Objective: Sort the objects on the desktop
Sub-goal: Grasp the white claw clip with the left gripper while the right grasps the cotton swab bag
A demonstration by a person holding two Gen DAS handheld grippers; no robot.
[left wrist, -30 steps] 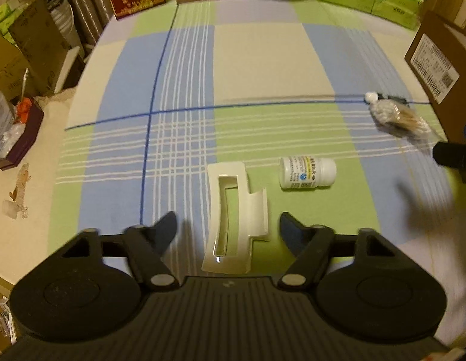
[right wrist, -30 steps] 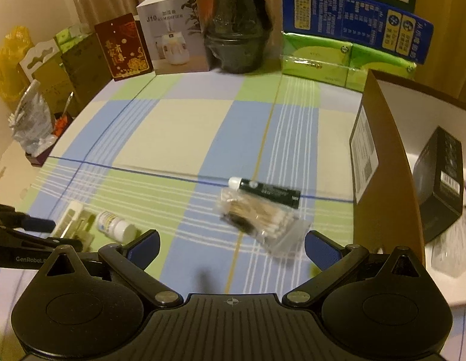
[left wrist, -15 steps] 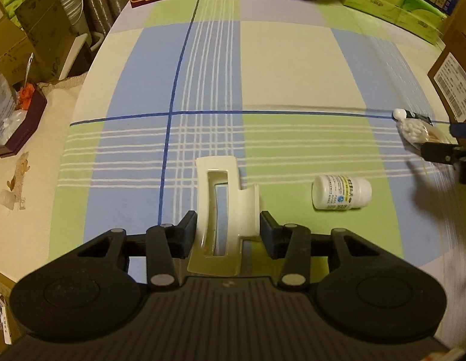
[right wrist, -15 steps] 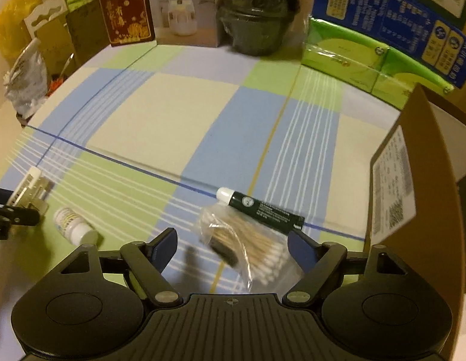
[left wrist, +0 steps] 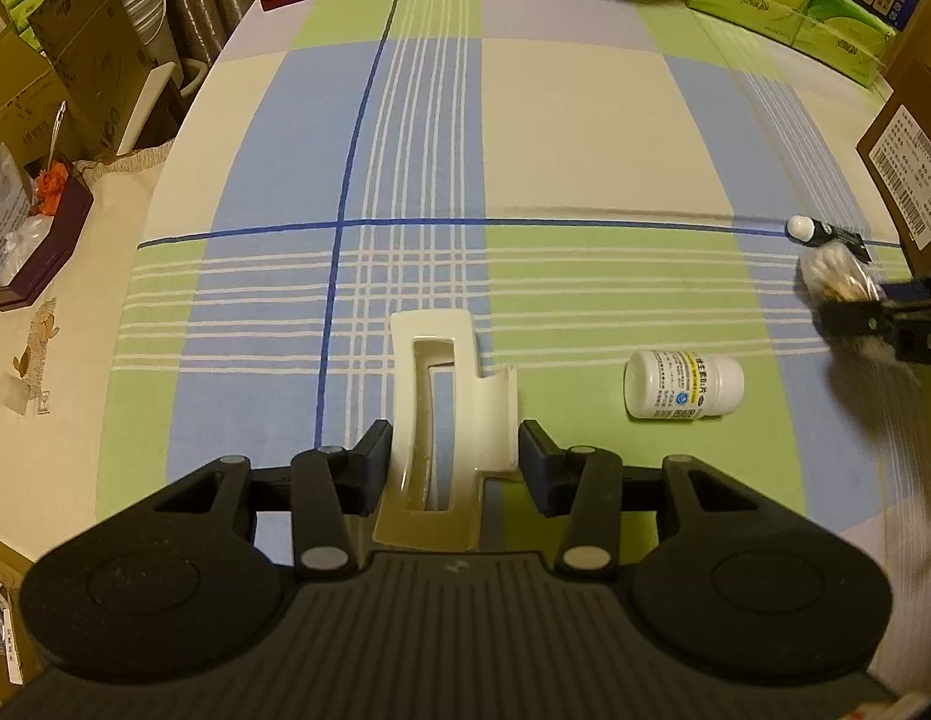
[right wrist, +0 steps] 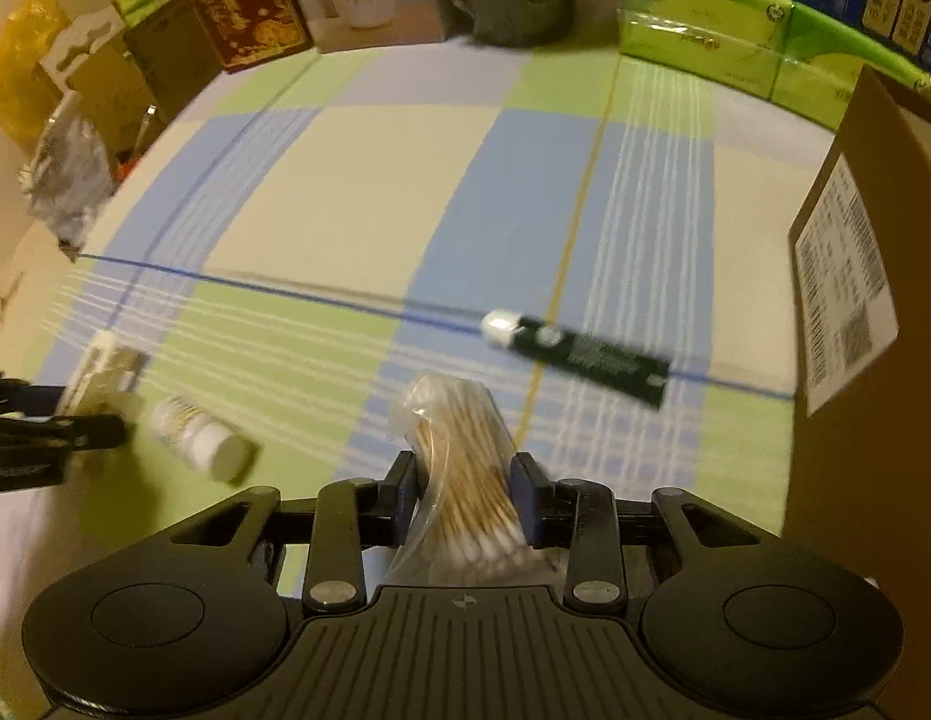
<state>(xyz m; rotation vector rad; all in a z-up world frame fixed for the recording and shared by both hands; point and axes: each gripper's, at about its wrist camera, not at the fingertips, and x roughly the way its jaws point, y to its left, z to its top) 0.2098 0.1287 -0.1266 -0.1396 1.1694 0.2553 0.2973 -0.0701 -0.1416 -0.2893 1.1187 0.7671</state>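
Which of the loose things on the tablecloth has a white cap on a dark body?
The dark tube, lying beyond the bag of cotton swabs; the pill bottle is white all over.

cream hair claw (left wrist: 447, 420) flat | white pill bottle (left wrist: 681, 385) on side | bagged cotton swabs (right wrist: 465, 468) | black tube (right wrist: 585, 357)

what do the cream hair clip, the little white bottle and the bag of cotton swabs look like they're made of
Hair clip: probably glossy plastic; smooth, moulded, with highlights along its edges.
White bottle: likely opaque plastic with a printed paper label and smooth cap.
Cotton swabs bag: thin clear plastic film, crinkled and shiny; the swabs show tan sticks, maybe wood or paper, with white fluffy tips.
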